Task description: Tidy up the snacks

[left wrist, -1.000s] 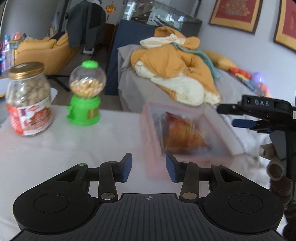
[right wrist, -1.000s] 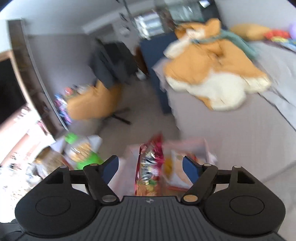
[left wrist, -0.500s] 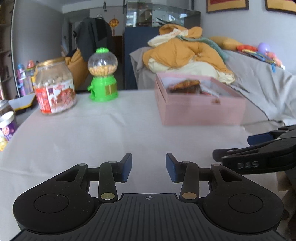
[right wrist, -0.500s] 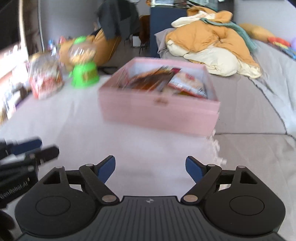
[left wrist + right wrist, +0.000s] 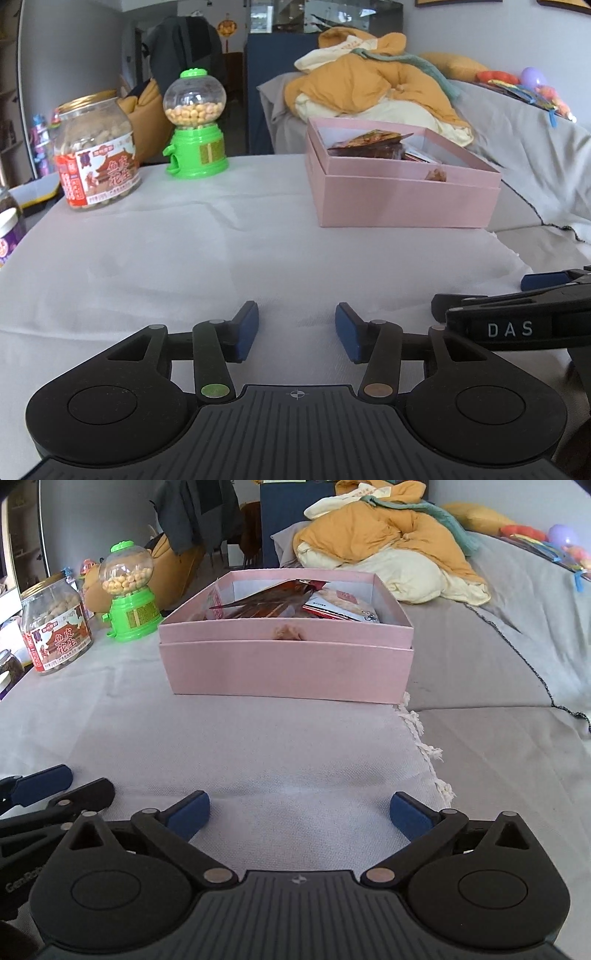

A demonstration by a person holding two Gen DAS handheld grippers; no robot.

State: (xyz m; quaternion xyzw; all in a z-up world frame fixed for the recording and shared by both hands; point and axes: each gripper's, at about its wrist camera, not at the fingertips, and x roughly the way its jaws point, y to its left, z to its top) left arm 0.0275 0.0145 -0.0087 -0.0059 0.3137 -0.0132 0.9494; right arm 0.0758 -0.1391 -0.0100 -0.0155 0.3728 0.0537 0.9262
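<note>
Right wrist view: worktop [image 5: 258, 738] under a pale grey cloth, bed [image 5: 498, 627] behind it with an orange and cream jacket [image 5: 388, 542] heaped on top. Pink box [image 5: 288, 664] sits open at the far right of the worktop, near the fringed cloth edge; snack packets [image 5: 295, 603] lie inside, dark red ones and a white one, leaning on each other. Left of the box, well apart: peanut jar [image 5: 55, 627] with a red label, and a green candy dispenser [image 5: 127, 594] between jar and box, yellow balls in its clear globe. Dark jar [image 5: 9, 225] at the far left edge, half cut off.

Right gripper [image 5: 299, 812] low over bare cloth, jaws have just been opening, now spread wide, nothing between them. Left gripper [image 5: 295, 330] just beside it on the left, jaws also just opening, about half apart, nothing held.
</note>
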